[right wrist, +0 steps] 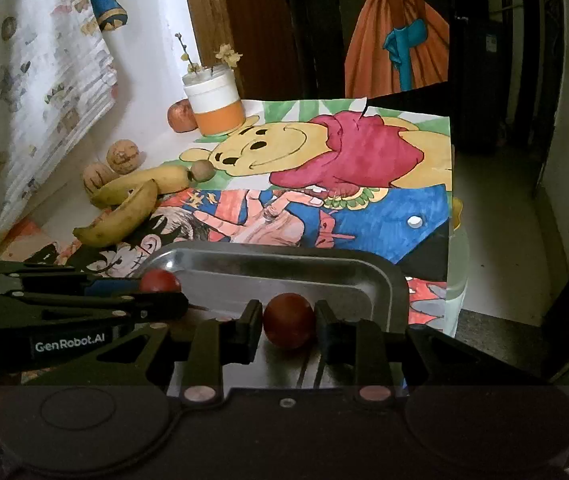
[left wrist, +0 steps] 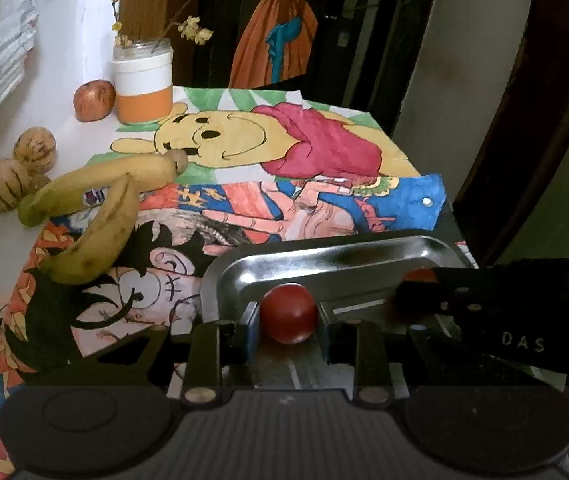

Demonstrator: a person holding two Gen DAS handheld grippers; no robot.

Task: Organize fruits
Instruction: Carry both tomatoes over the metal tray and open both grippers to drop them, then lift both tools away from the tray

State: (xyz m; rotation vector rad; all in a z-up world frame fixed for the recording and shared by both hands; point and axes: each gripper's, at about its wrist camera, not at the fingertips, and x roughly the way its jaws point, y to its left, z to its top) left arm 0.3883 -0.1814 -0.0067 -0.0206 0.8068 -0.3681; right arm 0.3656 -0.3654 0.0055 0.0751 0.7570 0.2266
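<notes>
Glossy red and round, a cherry tomato (left wrist: 288,313) sits clamped between the black pads of our left gripper (left wrist: 287,320) at the lower centre of the left wrist view, over the near rim of a shiny, rounded-corner metal tray (left wrist: 324,256). Our right gripper (right wrist: 289,320) pinches a second smooth red tomato (right wrist: 289,320) the same way at the lower centre of its own view, above the same tray's bare polished floor. Both pairs of jaws stand narrow, pressed on their fruit. From the right wrist view the left gripper reaches in from the lower left, its tomato just at the tray's left corner

Up the left side of that frame lie two curved, speckled yellow bananas (right wrist: 124,208), crossing each other on painted cartoon paper sheets (right wrist: 324,148). Just beyond them we see two round, striped tan fruits (right wrist: 122,156), a matte reddish apple (right wrist: 180,116) and a cylindrical white-and-orange jar (right wrist: 214,102) holding dry twigs
</notes>
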